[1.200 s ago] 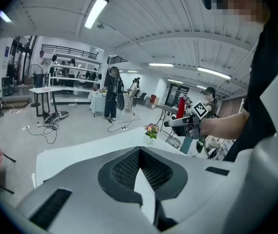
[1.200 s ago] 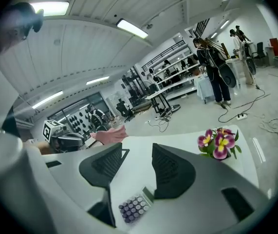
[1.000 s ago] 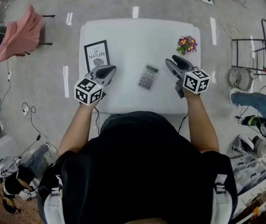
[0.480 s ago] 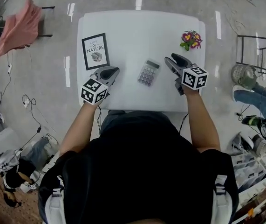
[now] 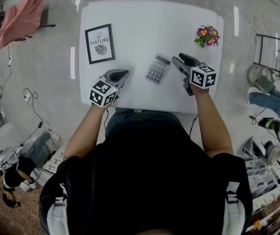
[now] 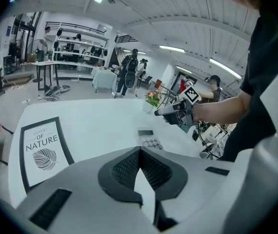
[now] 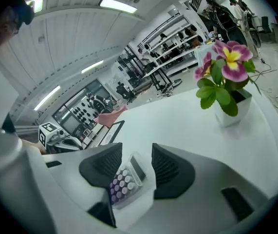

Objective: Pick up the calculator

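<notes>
White table (image 5: 144, 28) is seen from above, its near edge hidden by the person's torso; a framed print (image 5: 100, 43) lies at the left; the left gripper (image 5: 124, 73) is clenched on nothing; the calculator (image 5: 157, 68) lies flat mid-table, untouched, its lower keys cut off behind the spread jaws of the right gripper (image 5: 178, 59); a potted flower (image 5: 207, 35) stands far right.

The small silver-grey rectangular calculator (image 5: 157, 69) with lilac round keys lies flat and slightly askew on the white table (image 5: 144, 23), just beside the right claw (image 5: 180, 60), not touching it.
</notes>
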A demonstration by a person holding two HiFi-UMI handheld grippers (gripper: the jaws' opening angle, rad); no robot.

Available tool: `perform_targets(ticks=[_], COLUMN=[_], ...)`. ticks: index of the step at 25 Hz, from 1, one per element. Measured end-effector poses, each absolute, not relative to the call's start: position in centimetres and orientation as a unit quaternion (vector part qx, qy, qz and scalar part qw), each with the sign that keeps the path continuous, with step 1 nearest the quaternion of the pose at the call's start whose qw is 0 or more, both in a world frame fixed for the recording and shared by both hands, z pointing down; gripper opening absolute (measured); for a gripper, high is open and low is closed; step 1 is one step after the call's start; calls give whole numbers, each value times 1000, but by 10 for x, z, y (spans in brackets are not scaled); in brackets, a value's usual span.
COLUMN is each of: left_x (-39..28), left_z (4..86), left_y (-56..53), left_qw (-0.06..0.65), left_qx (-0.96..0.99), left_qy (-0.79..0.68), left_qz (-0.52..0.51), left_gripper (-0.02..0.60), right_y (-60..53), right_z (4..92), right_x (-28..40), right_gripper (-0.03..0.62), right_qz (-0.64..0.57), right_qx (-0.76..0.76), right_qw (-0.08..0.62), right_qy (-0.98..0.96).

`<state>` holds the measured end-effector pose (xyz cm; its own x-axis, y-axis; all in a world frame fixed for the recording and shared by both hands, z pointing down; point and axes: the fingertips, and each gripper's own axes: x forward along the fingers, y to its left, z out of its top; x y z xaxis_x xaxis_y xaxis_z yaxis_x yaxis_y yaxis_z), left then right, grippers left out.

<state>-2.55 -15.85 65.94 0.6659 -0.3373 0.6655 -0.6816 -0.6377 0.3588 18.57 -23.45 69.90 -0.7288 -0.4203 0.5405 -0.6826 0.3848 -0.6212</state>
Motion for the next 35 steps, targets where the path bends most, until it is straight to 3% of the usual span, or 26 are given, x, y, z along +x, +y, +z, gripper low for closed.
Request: perform_targets(ticks=[16,35], left_x=[0,31], left_z=[727,776], left_y=[-126,-108], left_qw=[395,418], left_qx=[834,816], left_qy=[-266,-225], left_qz=[279,329], left_gripper=[15,17], right_y=[-222,-215], right_z=[754,773], right_x=[169,156], right_gripper=[199,189], right_qz=[469,479], right_qx=[310,286], right_qw=[182,199], right_qy=[-807,-806])
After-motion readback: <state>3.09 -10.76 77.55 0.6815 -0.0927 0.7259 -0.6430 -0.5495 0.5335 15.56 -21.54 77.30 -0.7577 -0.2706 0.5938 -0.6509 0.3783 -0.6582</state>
